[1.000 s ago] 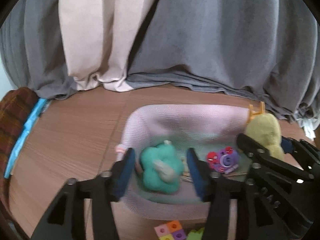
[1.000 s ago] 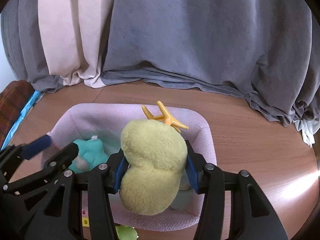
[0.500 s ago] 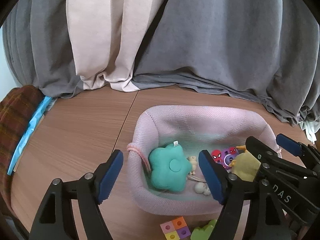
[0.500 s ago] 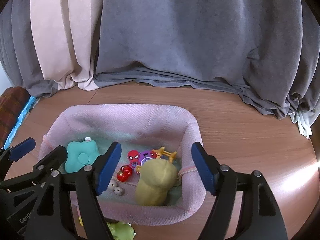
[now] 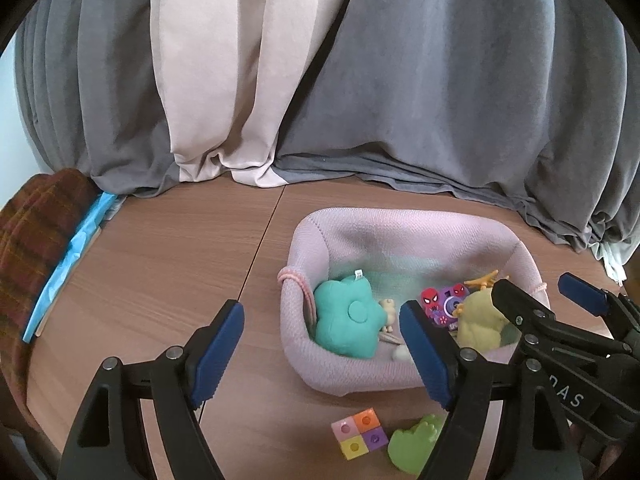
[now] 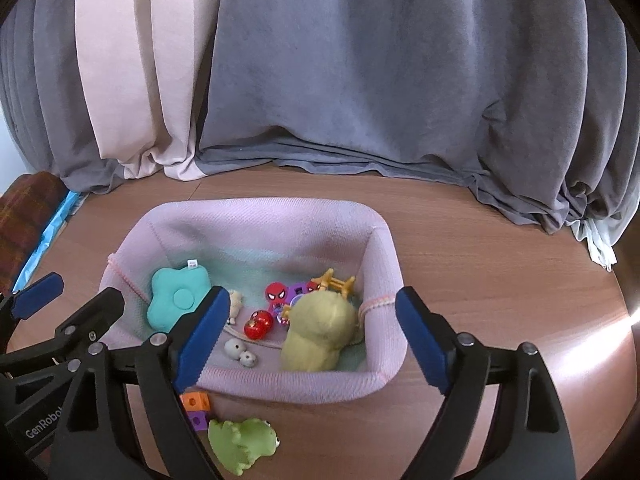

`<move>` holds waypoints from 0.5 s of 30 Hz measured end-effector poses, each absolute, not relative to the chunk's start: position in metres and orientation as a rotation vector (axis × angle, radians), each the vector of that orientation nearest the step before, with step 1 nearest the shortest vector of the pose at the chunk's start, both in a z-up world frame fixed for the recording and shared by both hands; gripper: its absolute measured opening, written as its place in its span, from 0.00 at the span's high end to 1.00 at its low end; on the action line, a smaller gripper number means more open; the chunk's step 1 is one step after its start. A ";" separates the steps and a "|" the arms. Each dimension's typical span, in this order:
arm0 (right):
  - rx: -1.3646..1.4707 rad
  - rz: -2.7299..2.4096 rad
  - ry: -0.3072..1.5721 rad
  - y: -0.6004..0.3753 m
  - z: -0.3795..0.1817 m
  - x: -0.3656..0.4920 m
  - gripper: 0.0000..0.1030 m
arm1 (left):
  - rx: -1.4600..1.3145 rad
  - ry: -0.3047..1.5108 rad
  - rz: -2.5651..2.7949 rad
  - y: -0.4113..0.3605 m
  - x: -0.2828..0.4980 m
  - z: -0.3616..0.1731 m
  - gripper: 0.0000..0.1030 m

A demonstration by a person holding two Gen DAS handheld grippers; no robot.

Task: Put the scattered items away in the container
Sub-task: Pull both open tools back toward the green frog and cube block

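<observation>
A pink knitted basket [image 6: 384, 384] [image 5: 298, 248] sits on the wooden table. Inside lie a teal flower plush [image 6: 176, 296] [image 5: 346, 314], a yellow plush [image 6: 320, 332] [image 5: 480, 318], a red ball [image 6: 259, 324], spider-face toys [image 6: 277, 292], an orange clip [image 6: 334, 282] and small grey beads [image 6: 240, 352]. On the table in front of the basket lie a green dinosaur toy [image 6: 242, 442] [image 5: 412, 450] and a coloured block square [image 5: 359, 435] [image 6: 196, 402]. My left gripper [image 5: 322, 356] is open and empty, near the basket's left front. My right gripper [image 6: 308, 340] is open and empty, above the basket's front.
Grey and cream curtains [image 6: 320, 80] hang down to the table at the back. A plaid cushion [image 5: 36, 248] and a blue strip [image 5: 72, 260] lie at the left edge. Bare table lies left [image 5: 168, 260] and right [image 6: 500, 280] of the basket.
The right gripper opened and dropped the yellow plush into the basket. The left gripper let go of the teal flower plush. Both grippers have pulled up and back.
</observation>
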State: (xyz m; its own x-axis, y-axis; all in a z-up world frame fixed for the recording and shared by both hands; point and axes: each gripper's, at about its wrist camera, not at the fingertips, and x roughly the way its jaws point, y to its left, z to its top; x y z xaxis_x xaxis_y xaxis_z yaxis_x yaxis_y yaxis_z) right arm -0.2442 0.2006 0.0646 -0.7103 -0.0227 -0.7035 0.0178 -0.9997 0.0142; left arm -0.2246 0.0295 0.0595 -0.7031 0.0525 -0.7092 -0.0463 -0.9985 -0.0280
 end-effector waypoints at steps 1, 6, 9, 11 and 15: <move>1.183 -2.888 -0.017 0.201 0.065 -0.241 0.17 | -1.185 -0.009 2.851 0.029 -0.222 0.060 0.25; 1.172 -2.898 -0.027 0.201 0.067 -0.231 0.15 | -1.178 0.010 2.851 0.026 -0.212 0.060 0.25; 1.163 -2.903 -0.049 0.202 0.068 -0.223 0.14 | -1.174 0.009 2.851 0.024 -0.206 0.060 0.25; 1.156 -2.909 -0.051 0.202 0.067 -0.216 0.14 | -1.170 0.009 2.850 0.023 -0.202 0.059 0.25; 1.145 -2.920 -0.044 0.202 0.067 -0.206 0.13 | -1.162 0.014 2.847 0.022 -0.193 0.058 0.25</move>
